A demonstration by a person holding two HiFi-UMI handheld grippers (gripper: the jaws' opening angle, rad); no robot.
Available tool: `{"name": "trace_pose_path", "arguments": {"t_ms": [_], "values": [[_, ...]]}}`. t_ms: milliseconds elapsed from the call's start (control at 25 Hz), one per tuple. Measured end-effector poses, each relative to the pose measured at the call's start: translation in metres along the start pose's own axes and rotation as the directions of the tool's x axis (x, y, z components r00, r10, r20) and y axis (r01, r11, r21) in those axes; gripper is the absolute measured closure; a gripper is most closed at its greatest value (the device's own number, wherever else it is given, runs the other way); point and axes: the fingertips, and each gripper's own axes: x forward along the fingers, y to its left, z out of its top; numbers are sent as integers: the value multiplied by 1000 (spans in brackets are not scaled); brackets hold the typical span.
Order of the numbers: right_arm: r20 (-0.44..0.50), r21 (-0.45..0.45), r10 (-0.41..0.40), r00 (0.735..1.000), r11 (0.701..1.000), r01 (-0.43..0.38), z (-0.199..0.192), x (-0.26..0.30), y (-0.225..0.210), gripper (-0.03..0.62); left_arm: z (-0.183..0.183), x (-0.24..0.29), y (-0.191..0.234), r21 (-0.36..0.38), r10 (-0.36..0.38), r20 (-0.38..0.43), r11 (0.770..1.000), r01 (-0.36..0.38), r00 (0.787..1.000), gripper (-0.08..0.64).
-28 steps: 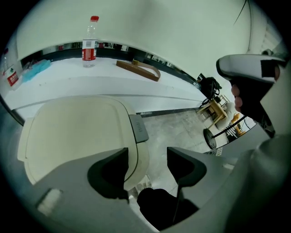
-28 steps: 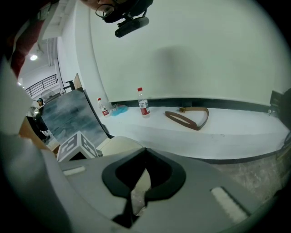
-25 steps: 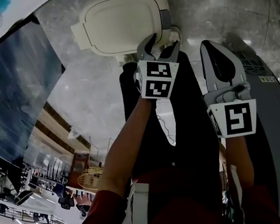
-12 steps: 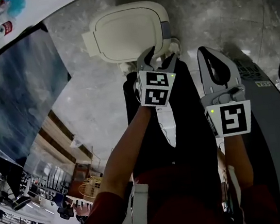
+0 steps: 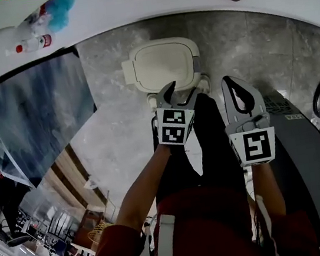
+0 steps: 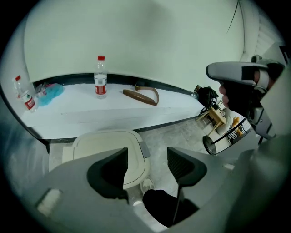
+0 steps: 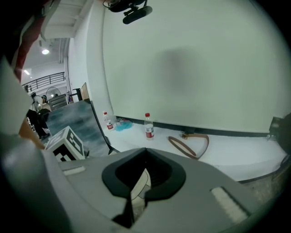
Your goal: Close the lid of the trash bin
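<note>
L gripper (image 6: 148, 160) had its jaws wide apart w/ nothing btwn them; thru the gap showed only the grey floor (image 6: 159, 136) and the near edge of the trash bin (image 6: 107, 146). In the head view it (image 5: 181, 91) was held in the air, tips pointing to 12 o'clock, over the bin's near edge. Whether it touched the bin couldn't be told.

R gripper (image 7: 145, 152) had its jaws pressed together at the tips, gripping nothing. A thin slit below the tips let a sliver of the cream bin show. In the head view it (image 5: 229, 82) sat at 3 o'clock of the L gripper, near but apart, also pointing to 12 o'clock.

The trash bin was cream, rounded-square, standing on the floor at approx 12 o'clock of both grippers. Its lid (image 5: 165, 63) lay flat down on the body, w/ a grey tab (image 5: 196, 65) on its 3 o'clock side.

Beyond the bin, at its 12 o'clock, ran a white ledge (image 6: 113, 113). On it stood a red-capped water bottle (image 6: 100, 77). A brown strap (image 6: 142, 95) lay looped at the bottle's 3 o'clock. A blue bundle (image 6: 50, 91) and a 2nd bottle (image 6: 27, 98) were at the 9 o'clock end.

A blue-grey panel (image 5: 33, 119) stood at 9 o'clock of the bin. A grey casing (image 5: 313, 155) was at 3 o'clock of the R gripper. Red sleeves (image 5: 118, 250) and black trousers (image 5: 210, 146) filled the 6 o'clock part of the head view.
</note>
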Motion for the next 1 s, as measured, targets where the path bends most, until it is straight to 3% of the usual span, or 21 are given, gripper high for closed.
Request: {"name": "trace_pose_path", "arguments": {"t_ms": [280, 520, 720, 1000], "values": [[61, -36, -13, 998, 999, 15, 59, -25, 18, 592, 52, -75, -6, -6, 6, 136, 1000, -5, 991, 282], [98, -89, -35, 995, 995, 44, 93, -48, 32, 592, 106, -144, -3, -12, 39, 291, 999, -37, 956, 284], [136, -118, -40, 990, 991, 57, 131, -72, 46, 591, 141, -212, 5, 18, 79, 414, 995, -95, 907, 285], [238, -174, -45, 970, 981, 88, 196, -91, 67, 592, 178, -306, 25, 20, 148, 572, 981, -194, 807, 299]]}}
